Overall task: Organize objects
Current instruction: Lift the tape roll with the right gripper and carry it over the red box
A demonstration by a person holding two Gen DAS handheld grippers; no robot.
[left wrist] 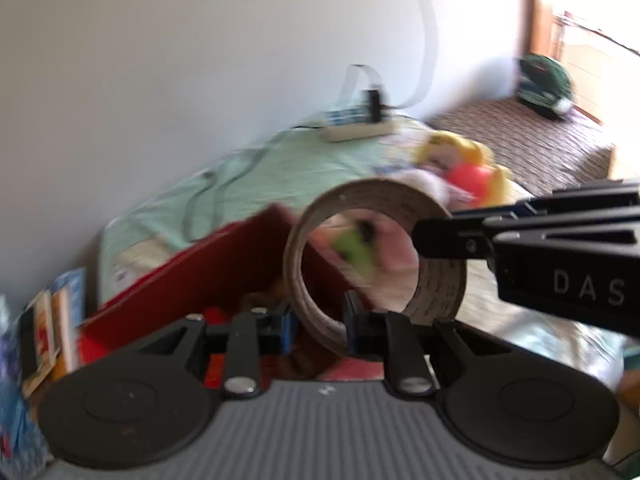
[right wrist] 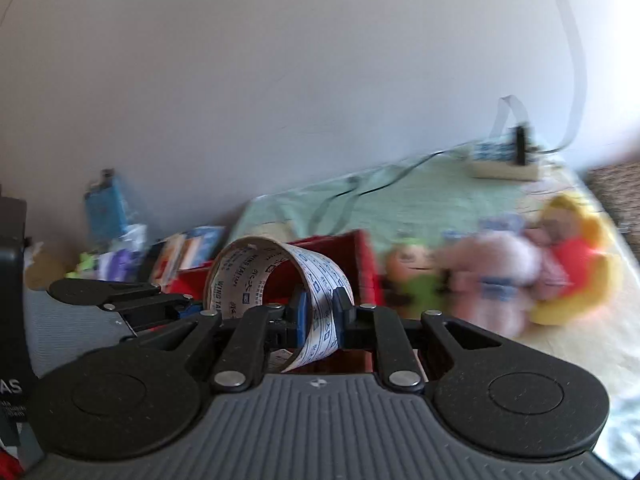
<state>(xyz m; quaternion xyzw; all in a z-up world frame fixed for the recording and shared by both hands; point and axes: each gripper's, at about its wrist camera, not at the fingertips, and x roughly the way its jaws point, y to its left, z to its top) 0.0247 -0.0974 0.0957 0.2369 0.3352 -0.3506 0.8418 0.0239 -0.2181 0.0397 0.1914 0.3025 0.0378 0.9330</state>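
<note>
A nearly used-up tape roll (left wrist: 297,264), a brown cardboard ring printed on the inside, hangs in the air between both grippers. My left gripper (left wrist: 320,330) is shut on the ring's lower wall. My right gripper (left wrist: 420,236) comes in from the right and is shut on the ring's far side. In the right wrist view, the right gripper (right wrist: 320,314) pinches the printed band of the tape roll (right wrist: 316,276), and the left gripper (right wrist: 188,306) holds it from the left. An open red box (left wrist: 224,268) lies just below and behind the ring, also visible as the red box (right wrist: 336,252).
Plush toys (right wrist: 500,280) lie on the pale green sheet (left wrist: 304,160) to the right of the box. A power strip (left wrist: 356,130) with cables sits by the wall. Packets and booklets (right wrist: 192,248) are piled at the left. A brown-covered bed (left wrist: 520,140) holds a green bag (left wrist: 544,80).
</note>
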